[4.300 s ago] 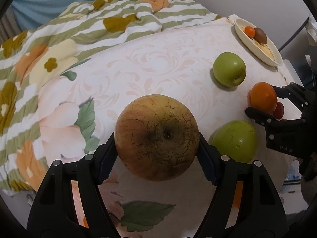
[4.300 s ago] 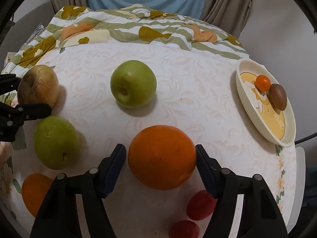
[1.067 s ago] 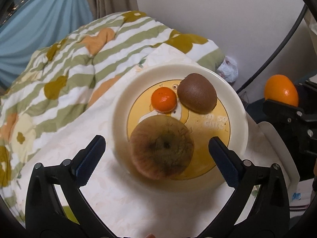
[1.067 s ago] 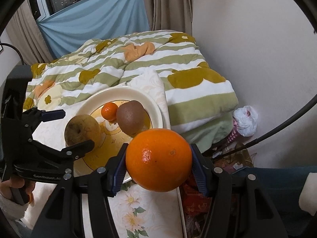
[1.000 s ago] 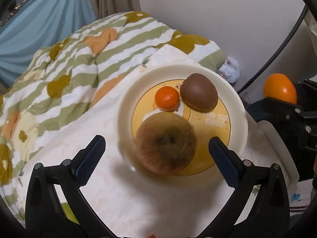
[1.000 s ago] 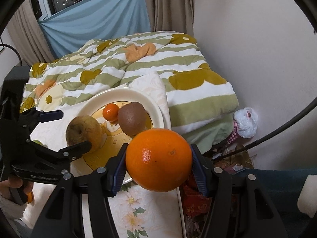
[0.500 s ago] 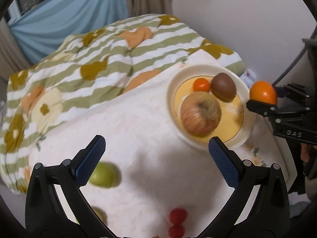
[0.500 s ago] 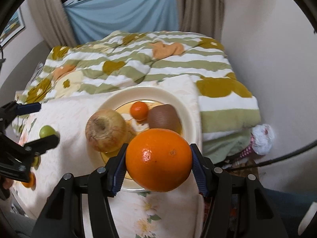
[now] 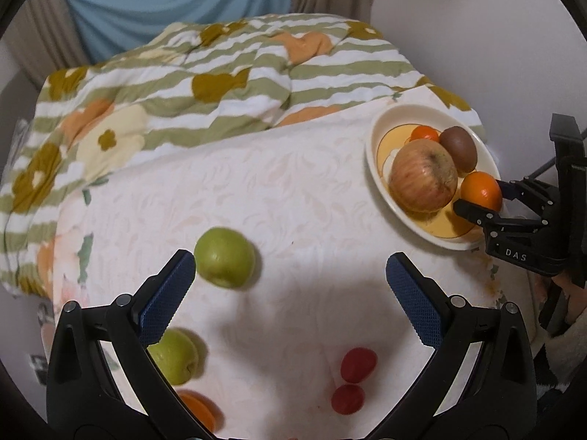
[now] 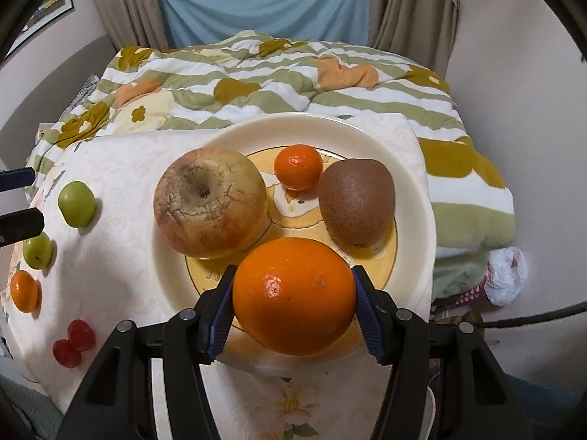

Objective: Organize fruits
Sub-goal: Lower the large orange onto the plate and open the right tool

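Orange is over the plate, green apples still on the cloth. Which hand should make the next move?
Right, probably. The right gripper already holds the orange over the plate and only needs to release. The left gripper hangs open near a green apple.

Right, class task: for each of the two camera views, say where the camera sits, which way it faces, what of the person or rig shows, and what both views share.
Left wrist view: sits on the left claw, angled down at the table; open fingers frame a green apple; the right claw and a hand show at right.
Right wrist view: sits on the right claw, tilted down over the plate, gripping the big orange; left fingertips at left edge.
Shared: plate, russet apple, kiwi, small orange, quilt.
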Demonstrator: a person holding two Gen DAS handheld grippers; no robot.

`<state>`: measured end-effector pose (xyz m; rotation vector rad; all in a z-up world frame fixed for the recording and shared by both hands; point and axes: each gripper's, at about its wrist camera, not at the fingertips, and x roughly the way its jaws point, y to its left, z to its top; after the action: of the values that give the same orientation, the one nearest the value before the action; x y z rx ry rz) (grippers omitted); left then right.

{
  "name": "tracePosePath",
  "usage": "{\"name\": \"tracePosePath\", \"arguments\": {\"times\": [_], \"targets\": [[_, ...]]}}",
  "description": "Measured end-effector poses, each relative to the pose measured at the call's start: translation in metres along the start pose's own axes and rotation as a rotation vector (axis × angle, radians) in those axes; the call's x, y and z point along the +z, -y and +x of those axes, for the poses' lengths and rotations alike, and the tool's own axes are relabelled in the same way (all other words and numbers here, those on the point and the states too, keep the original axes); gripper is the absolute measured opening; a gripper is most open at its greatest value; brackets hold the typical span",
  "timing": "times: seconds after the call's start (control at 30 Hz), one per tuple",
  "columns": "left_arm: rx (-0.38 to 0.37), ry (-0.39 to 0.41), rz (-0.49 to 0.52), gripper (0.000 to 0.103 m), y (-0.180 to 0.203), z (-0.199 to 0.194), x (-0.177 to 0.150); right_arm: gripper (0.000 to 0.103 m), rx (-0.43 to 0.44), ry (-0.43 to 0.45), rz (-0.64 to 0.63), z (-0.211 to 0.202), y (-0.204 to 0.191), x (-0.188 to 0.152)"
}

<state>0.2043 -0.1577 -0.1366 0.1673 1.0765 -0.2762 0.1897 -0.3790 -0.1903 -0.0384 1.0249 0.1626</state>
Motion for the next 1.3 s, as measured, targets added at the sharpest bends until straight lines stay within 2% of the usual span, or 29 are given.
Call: {"name": "tracePosePath", "arguments": {"times": [0.2,0.27,0.3,0.4,0.63,0.97,1.3], "targets": [[0.005,0.001,-0.039,0.103,0.005,-0.002,-0.011,0.056,0.008,0.029,-0.02,0.001,0.003,-0.004],[0.006,0.007,-0.051,0.103,0.005,-0.006,-0.014,0.076,0.016,0.059,-0.025,-0.002,0.003,-0.004],[0.01,0.009,-0.057,0.103,0.005,-0.008,-0.017,0.093,0.018,0.075,-0.028,-0.005,0.003,-0.004],[0.02,0.011,-0.073,0.103,0.006,-0.012,-0.022,0.102,0.02,0.112,-0.034,-0.012,0.006,-0.002],[0.046,0.041,-0.095,0.103,0.015,-0.034,-0.03,0.102,0.043,0.139,-0.035,-0.031,0.012,-0.006],[0.067,0.139,-0.148,0.103,0.021,-0.091,-0.051,0.102,0.045,0.16,-0.092,-0.088,0.006,-0.005],[0.186,0.22,-0.242,0.103,-0.002,-0.162,-0.095,0.102,0.113,0.192,-0.12,-0.14,-0.013,-0.003]]}}
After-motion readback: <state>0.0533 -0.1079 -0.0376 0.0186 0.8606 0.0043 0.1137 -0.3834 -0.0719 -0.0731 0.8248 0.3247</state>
